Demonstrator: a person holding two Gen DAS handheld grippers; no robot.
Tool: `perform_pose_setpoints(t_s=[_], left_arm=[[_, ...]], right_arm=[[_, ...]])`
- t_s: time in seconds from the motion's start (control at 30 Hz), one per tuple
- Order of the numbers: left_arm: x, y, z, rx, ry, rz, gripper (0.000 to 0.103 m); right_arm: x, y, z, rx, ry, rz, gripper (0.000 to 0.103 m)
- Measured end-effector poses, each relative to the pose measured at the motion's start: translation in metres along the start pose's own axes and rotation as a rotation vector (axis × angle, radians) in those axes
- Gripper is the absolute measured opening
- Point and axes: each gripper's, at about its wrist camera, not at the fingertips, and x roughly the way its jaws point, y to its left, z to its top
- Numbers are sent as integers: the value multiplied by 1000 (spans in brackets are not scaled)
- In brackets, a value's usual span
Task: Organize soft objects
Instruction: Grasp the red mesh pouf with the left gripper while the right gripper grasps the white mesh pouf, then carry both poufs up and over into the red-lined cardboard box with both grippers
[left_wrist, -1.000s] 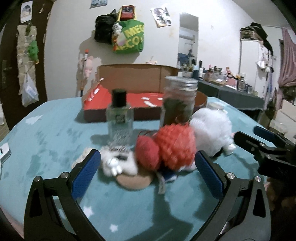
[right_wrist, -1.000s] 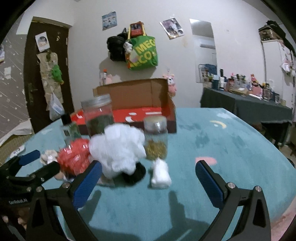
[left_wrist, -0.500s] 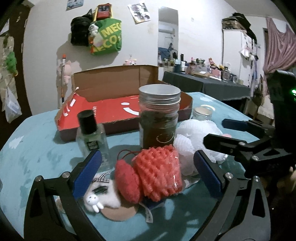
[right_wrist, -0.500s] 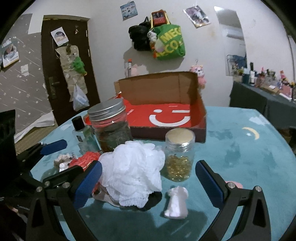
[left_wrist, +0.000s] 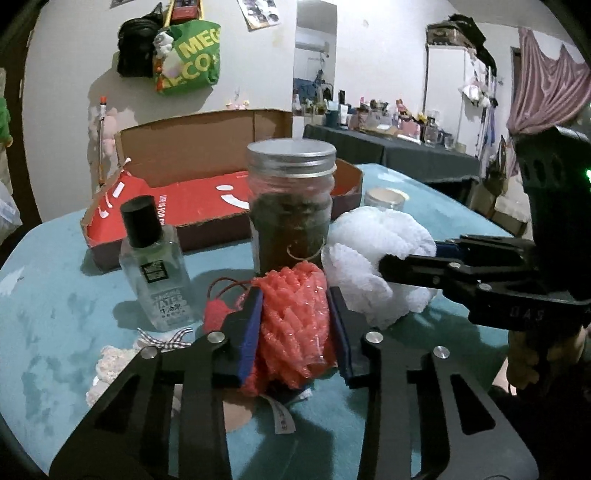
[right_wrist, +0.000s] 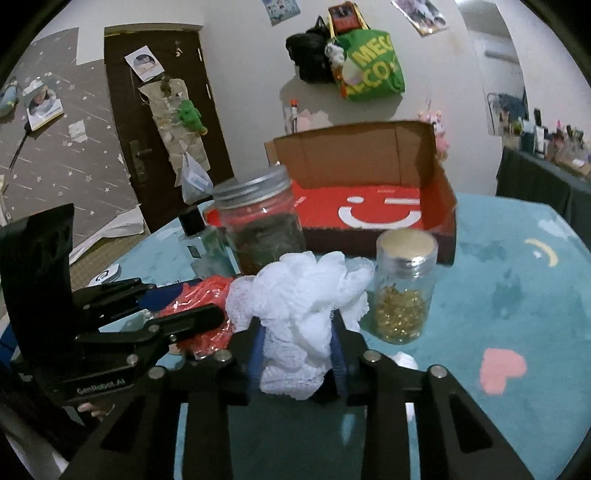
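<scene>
Both tongs just closed: left (left_wrist: 295, 325) squeezing red foam net (left_wrist: 291, 328); right (right_wrist: 297, 350) white mesh puff (right_wrist: 303, 306).

- The teal cloth table (right_wrist: 517, 280) in front of me carries an open cardboard box (right_wrist: 369, 206) at twelve o'clock.
- Two lidded jars (right_wrist: 258, 225) and a small bottle (left_wrist: 155, 266) stand nearer.

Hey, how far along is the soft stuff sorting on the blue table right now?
Nothing is sorted yet: the red cardboard box holds no soft item. In hand: the left gripper has just closed on the red foam net, the right gripper on the white mesh puff. Left: both go somewhere, plus the small plush on the table.
</scene>
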Motion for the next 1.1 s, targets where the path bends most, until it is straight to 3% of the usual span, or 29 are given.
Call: perform_pose_setpoints(t_s=[0.43,0.7,1.1], left_arm=[[-35,10,11,-20,-75,1,29],[-48,17,20,-17,-114,44,29],[-60,36,60,8,-181,74,29]], right_arm=[[-32,14,5,-17,-93,-57,28],[-48,18,13,-31,-137,-72,27],[-69,15,45,-78,-211,-119,27]])
